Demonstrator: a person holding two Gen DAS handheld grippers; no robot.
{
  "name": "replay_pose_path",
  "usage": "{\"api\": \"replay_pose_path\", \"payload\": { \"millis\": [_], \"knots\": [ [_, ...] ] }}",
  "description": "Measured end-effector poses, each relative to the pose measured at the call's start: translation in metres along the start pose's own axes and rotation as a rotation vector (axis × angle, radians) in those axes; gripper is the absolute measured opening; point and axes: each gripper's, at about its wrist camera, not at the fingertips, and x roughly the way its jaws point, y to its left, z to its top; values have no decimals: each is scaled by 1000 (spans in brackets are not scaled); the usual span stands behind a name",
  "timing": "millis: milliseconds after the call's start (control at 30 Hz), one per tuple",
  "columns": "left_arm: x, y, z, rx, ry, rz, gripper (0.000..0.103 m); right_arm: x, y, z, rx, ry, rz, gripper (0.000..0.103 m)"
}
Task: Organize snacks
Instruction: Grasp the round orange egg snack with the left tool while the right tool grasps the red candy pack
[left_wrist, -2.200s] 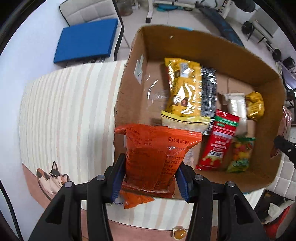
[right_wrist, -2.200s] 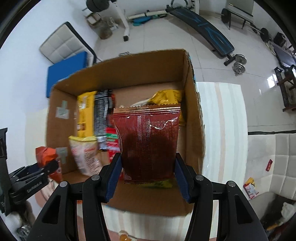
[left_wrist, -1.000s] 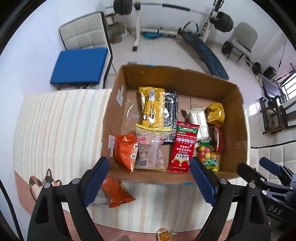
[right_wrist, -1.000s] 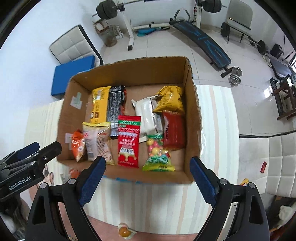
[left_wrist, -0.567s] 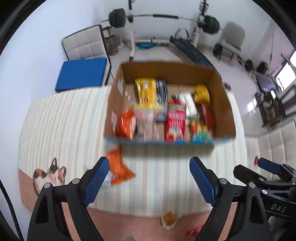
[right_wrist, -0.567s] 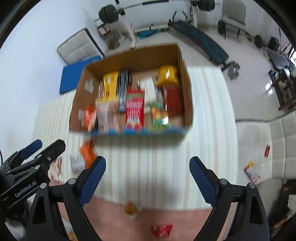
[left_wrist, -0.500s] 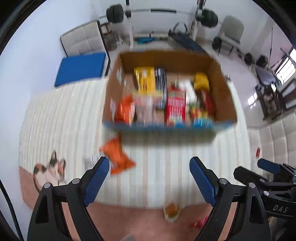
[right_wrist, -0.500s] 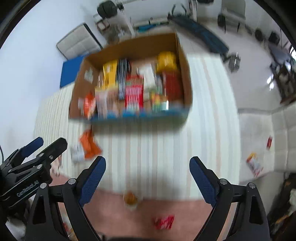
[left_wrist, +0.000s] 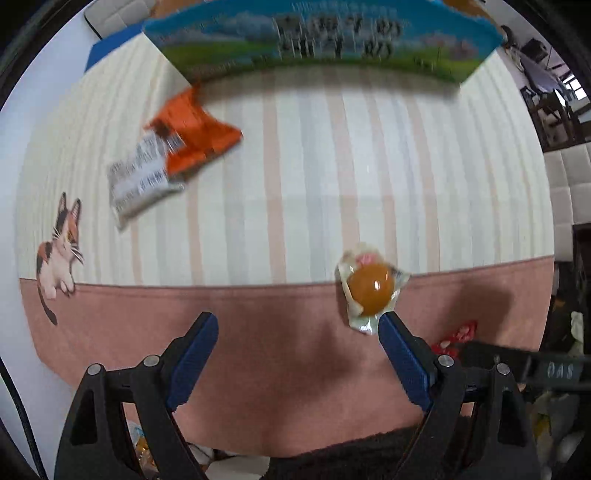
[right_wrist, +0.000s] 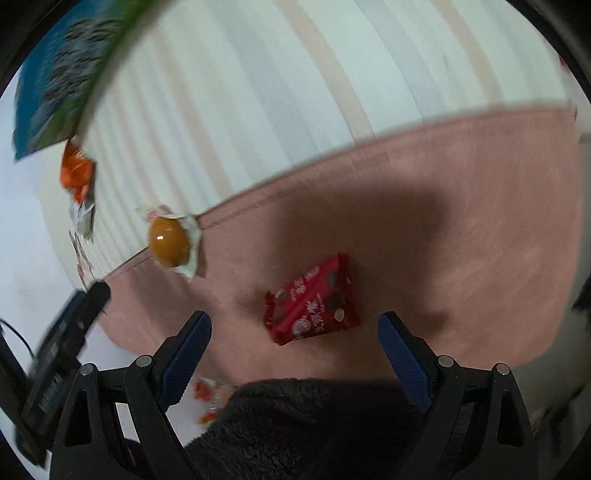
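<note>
The left tool (left_wrist: 297, 334) is wide open and holds nothing. It hangs over the pink near edge of the worktop (left_wrist: 258, 362). Just past its right finger lies a small clear pack with a round orange jelly (left_wrist: 370, 288) inside. The jelly sits where the pink part meets the striped part of the cloth.

Farther off and to the left, an orange snack bag (left_wrist: 199, 134) lies flat on the stripes. A white snack pack (left_wrist: 142, 179) touches it on the near left side. At the far edge stands the box (left_wrist: 321, 44), showing its blue and green printed side. The picture there is blurry, so the words on it cannot be read. A cat drawing (left_wrist: 59, 251) is on the cloth at the left.

The right tool (right_wrist: 294, 330) is wide open too and holds nothing. A red snack pack (right_wrist: 312, 304) lies on the pink part, between its two fingers and a little beyond them. The jelly (right_wrist: 169, 242) is to the far left of that pack, well apart from it.
</note>
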Motion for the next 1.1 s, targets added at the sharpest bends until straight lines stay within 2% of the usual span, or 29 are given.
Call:
{"api": "replay_pose_path", "payload": {
  "millis": [100,133,167,333,367,500,667,800,900,933,967,1033,1100],
  "knots": [
    [7,-4,-6,7,12,3,89,13,-12,4,70,20,59,89],
    [9,-5,-7,8,17,2,89,19,-15,4,87,30,76,79],
    [12,-6,-8,9,21,1,89,24,-13,4,89,41,61,63],
    [19,-8,-10,4,31,-16,89,17,-8,4,63,-8,28,51],
    [19,-7,-9,-3,34,-24,89,14,-7,4,58,-19,36,45],
    [27,0,-1,-42,55,-80,89,2,-1,3,22,-71,8,45],
    [45,-3,18,-45,102,-145,89,-7,5,13,13,-103,-1,45],
    [65,-13,27,-38,140,-155,89,-10,1,13,11,-110,-9,45],
    [78,-24,31,-4,152,-128,88,-7,1,15,13,-116,-13,45],
    [80,-27,31,7,147,-123,81,-6,1,15,16,-118,-13,45],
    [82,-29,30,17,145,-115,70,-6,1,15,16,-120,-13,45],
    [82,-34,31,29,134,-97,66,-5,5,15,11,-125,-16,45],
    [79,-38,30,39,109,-81,51,-6,6,14,-1,-132,-24,45]
  ]
}}
